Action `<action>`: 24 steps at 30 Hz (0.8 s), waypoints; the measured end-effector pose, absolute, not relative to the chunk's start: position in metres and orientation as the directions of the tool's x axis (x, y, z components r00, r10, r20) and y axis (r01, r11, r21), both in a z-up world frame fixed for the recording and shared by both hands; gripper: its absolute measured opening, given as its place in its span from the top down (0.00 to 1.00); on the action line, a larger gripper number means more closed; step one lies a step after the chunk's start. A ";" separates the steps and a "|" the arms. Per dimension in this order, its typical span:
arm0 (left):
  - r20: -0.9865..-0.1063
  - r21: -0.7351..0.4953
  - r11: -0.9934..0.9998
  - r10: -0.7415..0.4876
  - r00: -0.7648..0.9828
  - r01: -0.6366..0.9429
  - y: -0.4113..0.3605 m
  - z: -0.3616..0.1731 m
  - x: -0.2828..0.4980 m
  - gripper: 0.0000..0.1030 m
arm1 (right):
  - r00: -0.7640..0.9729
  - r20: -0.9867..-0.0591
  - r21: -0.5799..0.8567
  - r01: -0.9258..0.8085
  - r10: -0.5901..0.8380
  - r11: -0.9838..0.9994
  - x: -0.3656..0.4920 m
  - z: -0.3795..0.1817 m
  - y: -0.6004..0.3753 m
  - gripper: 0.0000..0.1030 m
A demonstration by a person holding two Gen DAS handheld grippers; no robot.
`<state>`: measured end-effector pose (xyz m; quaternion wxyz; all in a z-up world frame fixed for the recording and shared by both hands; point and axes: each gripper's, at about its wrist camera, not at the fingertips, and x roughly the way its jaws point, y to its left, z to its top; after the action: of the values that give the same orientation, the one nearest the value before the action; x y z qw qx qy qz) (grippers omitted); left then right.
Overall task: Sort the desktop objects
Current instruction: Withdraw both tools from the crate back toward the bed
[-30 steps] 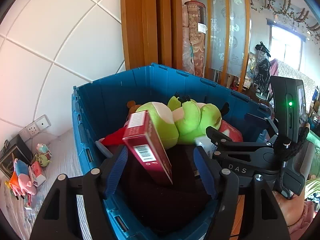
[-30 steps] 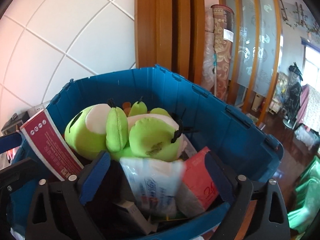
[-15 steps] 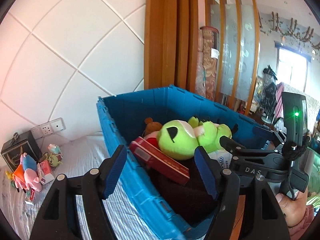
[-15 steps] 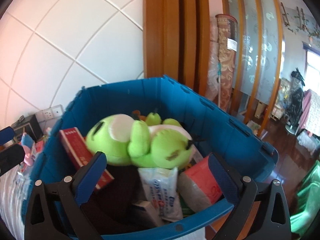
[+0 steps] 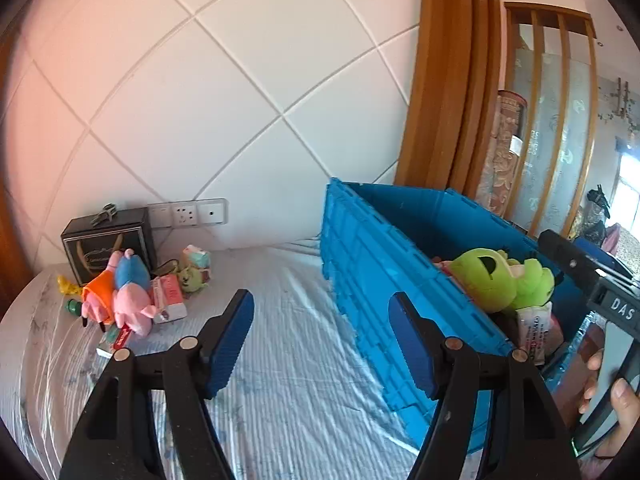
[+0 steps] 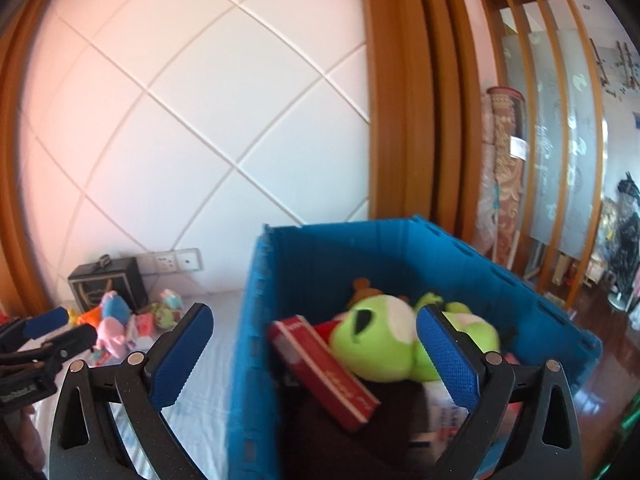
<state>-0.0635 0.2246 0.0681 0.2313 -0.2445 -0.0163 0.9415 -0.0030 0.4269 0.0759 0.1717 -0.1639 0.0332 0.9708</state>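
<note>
A blue crate (image 5: 372,272) (image 6: 352,248) stands on the striped cloth and holds a green plush (image 5: 492,276) (image 6: 376,336), a red box (image 6: 324,368) and a tissue pack (image 5: 534,328). My left gripper (image 5: 320,336) is open and empty over the cloth, left of the crate. My right gripper (image 6: 312,356) is open and empty above the crate's near left corner. By the wall at the left lie a pink and blue plush (image 5: 128,296) (image 6: 112,320), a small pink box (image 5: 168,298), a small green toy (image 5: 192,276) and other small items.
A black box (image 5: 108,240) (image 6: 108,284) stands against the white tiled wall under wall sockets (image 5: 186,213). A wooden frame (image 5: 444,80) and glass partition rise behind the crate. A person's hand (image 5: 620,404) holds the right gripper's handle at the lower right of the left wrist view.
Both grippers have drawn back from the crate and swung left. The red box left my left gripper's open jaws and now lies in the crate. The toy pile has come into view.
</note>
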 end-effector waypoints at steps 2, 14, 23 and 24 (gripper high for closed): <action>-0.464 -0.144 -0.907 0.414 -0.783 -0.395 0.200 0.062 -0.070 0.33 | -0.897 -0.321 0.006 -0.321 0.302 -0.947 -0.009 0.079 0.407 0.00; -0.600 -0.111 -0.987 0.158 -0.784 -0.114 0.022 -0.009 -0.129 0.33 | -0.894 -0.416 -0.007 -0.181 0.168 -0.983 -0.088 0.056 0.304 0.00; -0.738 -0.068 -0.991 -0.026 -0.674 0.112 -0.111 -0.090 -0.194 0.33 | -0.828 -0.550 -0.006 -0.125 0.108 -0.992 -0.161 0.010 0.264 0.00; -0.747 -0.065 -0.990 -0.036 -0.664 0.128 -0.123 -0.098 -0.203 0.33 | -0.818 -0.565 -0.006 -0.122 0.104 -0.993 -0.169 0.004 0.262 0.00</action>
<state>-0.2028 -0.1226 -0.0978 -0.0450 -0.4076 -0.0560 0.9103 -0.1686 0.2622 0.0038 0.0593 -0.2956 0.0153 0.9533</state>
